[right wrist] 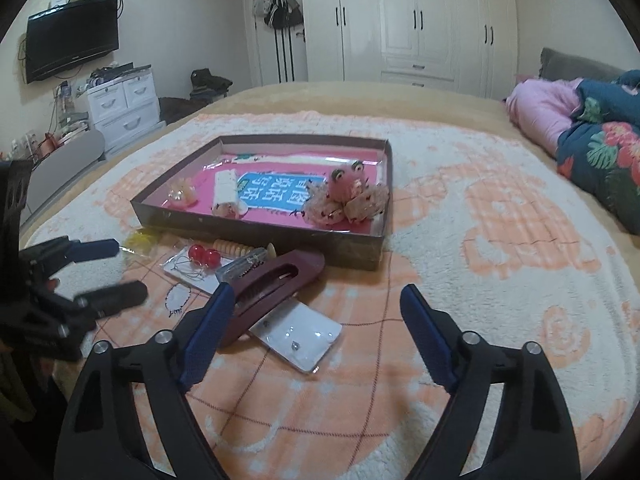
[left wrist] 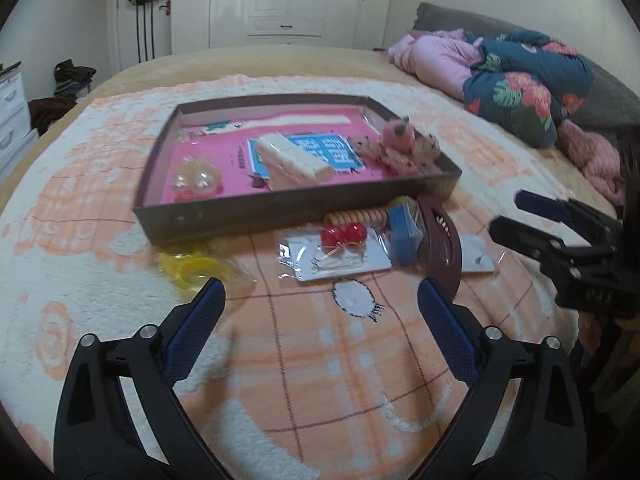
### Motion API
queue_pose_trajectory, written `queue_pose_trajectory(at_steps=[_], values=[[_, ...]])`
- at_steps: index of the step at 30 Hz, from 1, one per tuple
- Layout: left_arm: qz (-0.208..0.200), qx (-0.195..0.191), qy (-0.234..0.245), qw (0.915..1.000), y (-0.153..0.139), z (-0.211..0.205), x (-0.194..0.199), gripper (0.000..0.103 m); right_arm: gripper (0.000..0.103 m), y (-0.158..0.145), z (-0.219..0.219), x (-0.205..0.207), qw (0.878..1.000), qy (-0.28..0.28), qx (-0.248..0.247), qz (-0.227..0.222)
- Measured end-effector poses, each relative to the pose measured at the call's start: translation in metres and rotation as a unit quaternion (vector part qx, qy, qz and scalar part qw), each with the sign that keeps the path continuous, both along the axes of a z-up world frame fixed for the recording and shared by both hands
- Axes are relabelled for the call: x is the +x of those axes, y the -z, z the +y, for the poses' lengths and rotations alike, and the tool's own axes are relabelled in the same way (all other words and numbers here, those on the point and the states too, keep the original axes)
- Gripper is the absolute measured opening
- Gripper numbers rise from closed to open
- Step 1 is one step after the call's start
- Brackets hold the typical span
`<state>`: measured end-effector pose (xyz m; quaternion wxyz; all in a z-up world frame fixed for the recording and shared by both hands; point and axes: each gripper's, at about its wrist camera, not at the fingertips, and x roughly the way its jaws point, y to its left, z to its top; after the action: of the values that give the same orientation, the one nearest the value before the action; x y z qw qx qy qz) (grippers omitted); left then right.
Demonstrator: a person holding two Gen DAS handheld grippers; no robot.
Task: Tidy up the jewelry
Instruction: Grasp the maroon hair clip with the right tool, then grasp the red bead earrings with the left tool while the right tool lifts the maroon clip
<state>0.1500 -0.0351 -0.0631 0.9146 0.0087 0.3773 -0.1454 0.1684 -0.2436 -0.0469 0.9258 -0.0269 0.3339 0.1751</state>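
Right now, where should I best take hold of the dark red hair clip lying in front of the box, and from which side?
Probably grip the dark red hair clip across its narrow width near the raised near end, which rests on the white earring card. Come from above: it is long, flat and slotted, and that tilted end leaves room under one edge.

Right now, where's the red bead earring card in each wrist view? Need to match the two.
Left wrist: red bead earring card sits centre, just in front of the tray's near wall, above the open left gripper.
Right wrist: same card is left of centre, beyond the right gripper's left finger.
Shared landmark: the brown tray with the pink liner, directly behind the card in both.
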Motion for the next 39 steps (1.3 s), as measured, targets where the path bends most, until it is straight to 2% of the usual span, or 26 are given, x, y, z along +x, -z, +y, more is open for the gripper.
queue_pose_trajectory(at_steps=[4,10,18,20,22,23,24,25,28,35,39], values=[[0.013,0.004,0.000,0.9999,0.010,-0.007,0.010,0.081,0.071,0.006,0.006,0.018,0.999,-0.013,0.013,0.028],[0.015,0.010,0.002,0.9998,0.016,-0.013,0.018,0.081,0.064,0.013,0.014,0.040,0.997,-0.021,0.028,0.065],[0.017,0.017,0.002,0.9997,0.020,-0.015,0.020,0.081,0.062,0.026,0.017,0.057,0.988,-0.027,0.084,0.127],[0.018,0.018,0.001,0.9997,0.021,-0.016,0.022,0.081,0.053,0.025,0.017,0.059,0.985,-0.033,0.103,0.133],[0.020,0.018,0.000,0.9996,0.022,-0.017,0.025,0.081,0.036,0.023,0.015,0.059,0.986,-0.028,0.104,0.130],[0.020,0.018,-0.001,0.9996,0.022,-0.018,0.026,0.081,0.031,0.021,0.013,0.058,0.986,-0.027,0.105,0.126],[0.020,0.020,-0.001,0.9996,0.023,-0.019,0.027,0.081,0.020,0.020,0.010,0.057,0.986,-0.026,0.105,0.123],[0.021,0.020,-0.001,0.9996,0.023,-0.019,0.028,0.081,0.014,0.020,0.009,0.057,0.986,-0.025,0.107,0.122],[0.023,0.021,0.001,0.9995,0.025,-0.022,0.032,0.081,0.010,0.017,0.001,0.055,0.987,-0.018,0.110,0.112],[0.026,0.028,0.000,0.9992,0.027,-0.031,0.040,0.081,0.010,0.006,-0.013,0.041,0.994,-0.005,0.089,0.070],[0.026,0.035,0.002,0.9990,0.028,-0.034,0.041,0.078,0.010,-0.001,-0.016,0.034,0.995,0.001,0.081,0.052]])
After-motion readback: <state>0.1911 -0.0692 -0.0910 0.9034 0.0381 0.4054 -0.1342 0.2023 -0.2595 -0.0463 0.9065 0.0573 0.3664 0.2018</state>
